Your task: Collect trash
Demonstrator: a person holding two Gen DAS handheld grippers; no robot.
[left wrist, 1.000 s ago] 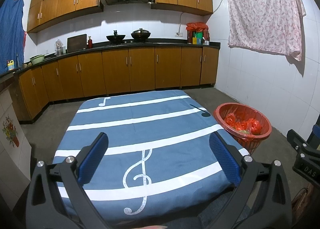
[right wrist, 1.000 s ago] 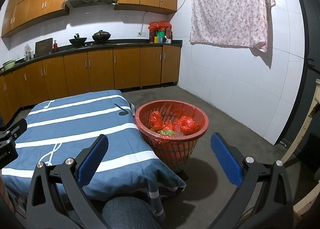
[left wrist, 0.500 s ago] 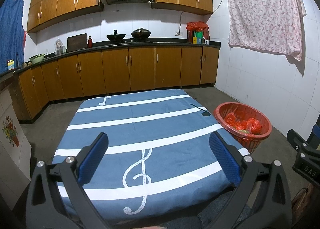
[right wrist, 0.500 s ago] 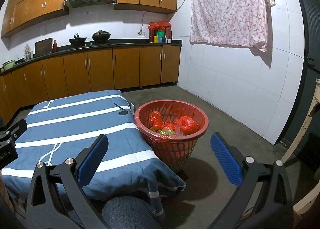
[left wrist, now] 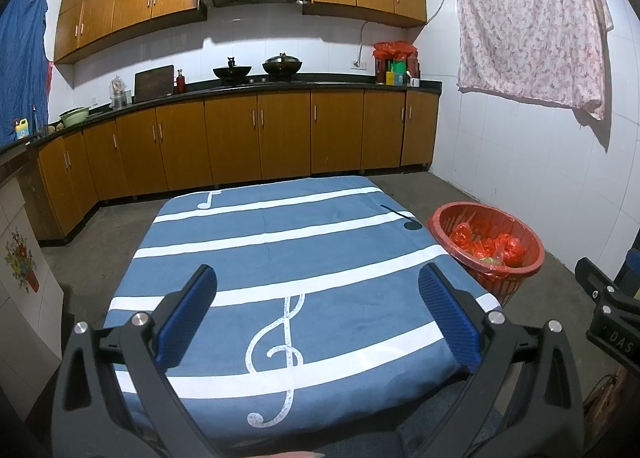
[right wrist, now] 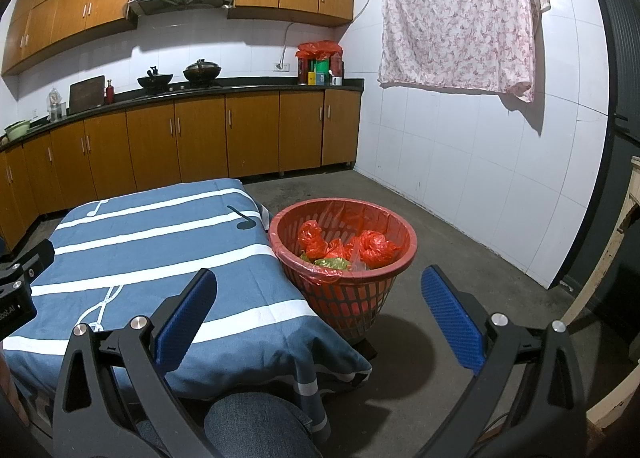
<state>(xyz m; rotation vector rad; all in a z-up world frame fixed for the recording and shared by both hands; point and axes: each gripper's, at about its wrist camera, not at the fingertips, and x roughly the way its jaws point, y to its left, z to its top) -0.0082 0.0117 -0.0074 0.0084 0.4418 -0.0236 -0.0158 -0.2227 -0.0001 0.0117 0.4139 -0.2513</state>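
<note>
A red plastic basket [right wrist: 394, 254] lined with a red bag stands on the floor by the table's right side; it also shows in the left wrist view [left wrist: 532, 258]. Inside lie crumpled red bags [right wrist: 374, 244] and some green trash [right wrist: 330, 263]. My left gripper [left wrist: 318, 314] is open and empty above the near part of the table [left wrist: 280, 242], which has a blue cloth with white stripes and music notes. My right gripper [right wrist: 318, 316] is open and empty, held in front of the basket, over the table's right edge.
Wooden kitchen cabinets [left wrist: 256, 138] and a counter with pots run along the back wall. A floral cloth [right wrist: 456, 14] hangs on the right wall. Bare concrete floor [right wrist: 460, 250] lies right of the basket. My knee [right wrist: 256, 426] is below the right gripper.
</note>
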